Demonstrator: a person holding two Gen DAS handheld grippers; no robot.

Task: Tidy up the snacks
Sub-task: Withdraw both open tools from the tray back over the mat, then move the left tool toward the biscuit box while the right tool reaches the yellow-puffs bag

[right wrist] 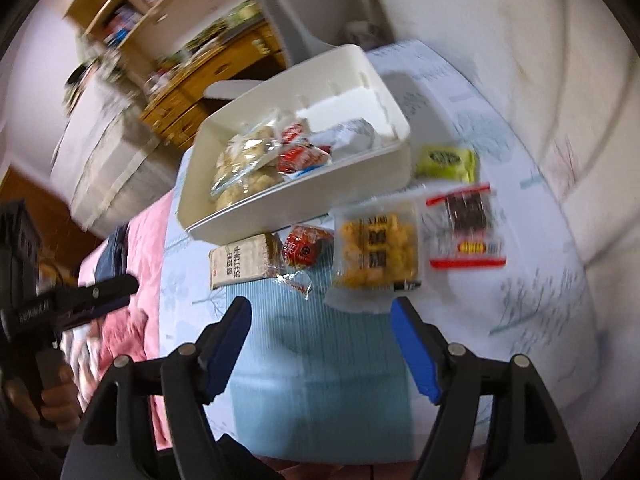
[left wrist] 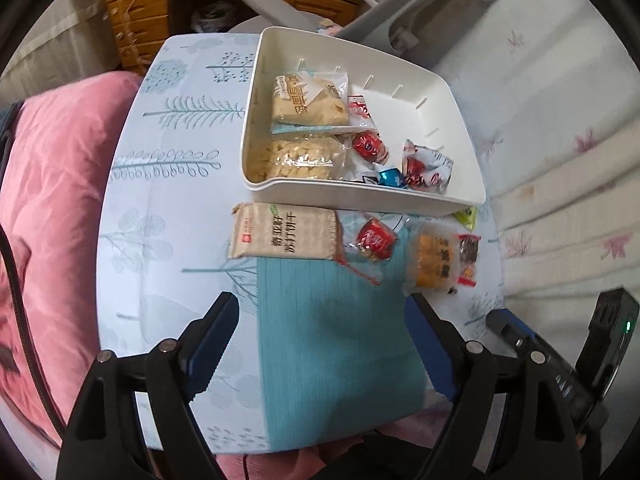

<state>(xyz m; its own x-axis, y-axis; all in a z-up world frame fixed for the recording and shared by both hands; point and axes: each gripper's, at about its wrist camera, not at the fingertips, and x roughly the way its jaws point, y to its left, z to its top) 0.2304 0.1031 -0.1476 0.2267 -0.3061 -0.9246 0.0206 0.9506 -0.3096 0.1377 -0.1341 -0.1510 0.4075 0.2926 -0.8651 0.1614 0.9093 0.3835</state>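
A white bin (left wrist: pixel 452 92) (right wrist: pixel 372 76) stands on the patterned cloth and holds several wrapped snacks, among them two pale cake packs (left wrist: pixel 308 100). In front of it lie a beige cracker pack (left wrist: pixel 282 232) (right wrist: pixel 242 262), a red candy (left wrist: pixel 374 238) (right wrist: pixel 306 246), a yellow snack pack (left wrist: pixel 434 258) (right wrist: pixel 378 250), a dark red-edged packet (left wrist: pixel 468 254) (right wrist: pixel 466 226) and a green packet (left wrist: pixel 468 216) (right wrist: pixel 446 160). My left gripper (left wrist: pixel 322 308) hangs open above the teal strip, short of the cracker pack. My right gripper (right wrist: pixel 320 312) is open too, nothing between its fingers, just short of the yellow pack.
A pink quilt (left wrist: pixel 60 200) lies left of the cloth, a white padded surface (left wrist: pixel 560 140) right of it. Wooden drawers (left wrist: pixel 136 12) and a grey chair (left wrist: pixel 280 4) stand behind the bin. The other gripper's body (left wrist: pixel 568 360) (right wrist: pixel 48 308) shows at each view's edge.
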